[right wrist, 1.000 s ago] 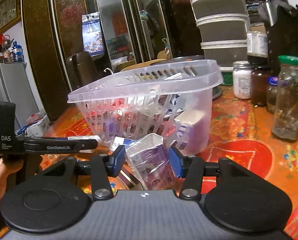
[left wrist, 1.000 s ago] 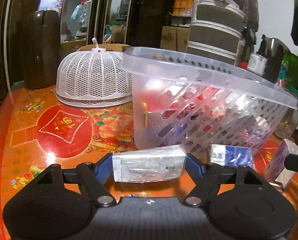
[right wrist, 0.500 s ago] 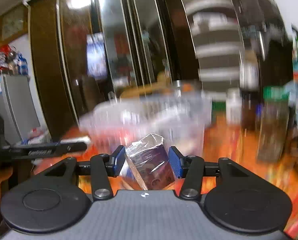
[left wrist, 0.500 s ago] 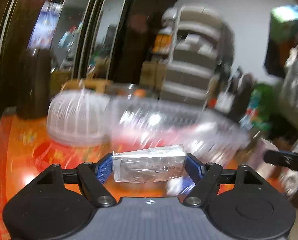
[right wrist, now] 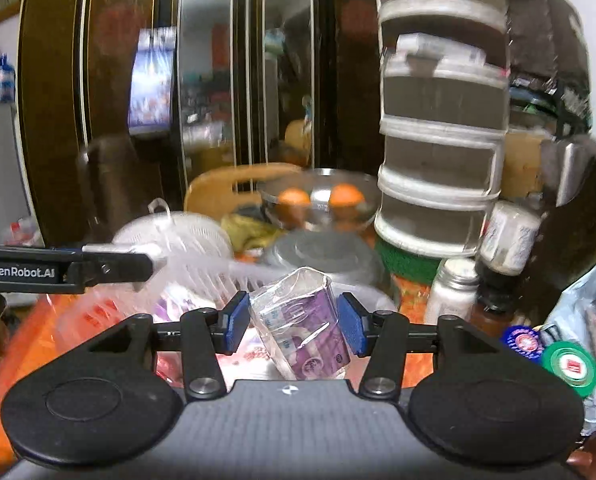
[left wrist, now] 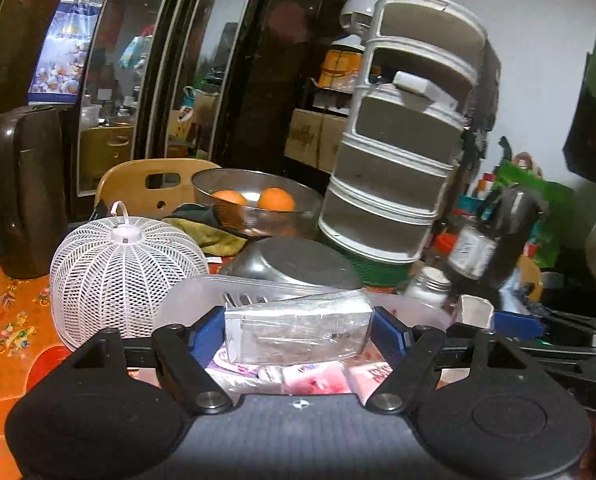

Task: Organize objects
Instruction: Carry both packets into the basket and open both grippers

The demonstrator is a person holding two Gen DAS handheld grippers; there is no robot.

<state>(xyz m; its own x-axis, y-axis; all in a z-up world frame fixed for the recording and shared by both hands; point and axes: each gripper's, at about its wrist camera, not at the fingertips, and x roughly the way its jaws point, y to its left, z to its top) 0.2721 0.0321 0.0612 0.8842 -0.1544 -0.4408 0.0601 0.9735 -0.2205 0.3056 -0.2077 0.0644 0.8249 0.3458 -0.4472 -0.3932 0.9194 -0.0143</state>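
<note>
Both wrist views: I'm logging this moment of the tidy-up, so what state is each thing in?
Left gripper: shut on silver wrapped pack.
Silver wrapped pack: held level over the basket.
Right gripper: shut on purple wrapped pack.
Purple wrapped pack: held tilted.
Clear plastic basket: open-topped, packs inside.
White mesh food cover: dome down on table.

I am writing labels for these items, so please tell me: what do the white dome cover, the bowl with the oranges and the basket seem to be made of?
White dome cover: matte plastic, by its moulded lattice.
Bowl holding the oranges: probably brushed steel; grey sheen, thin rim.
Basket: translucent plastic, slotted; packs show through.
</note>
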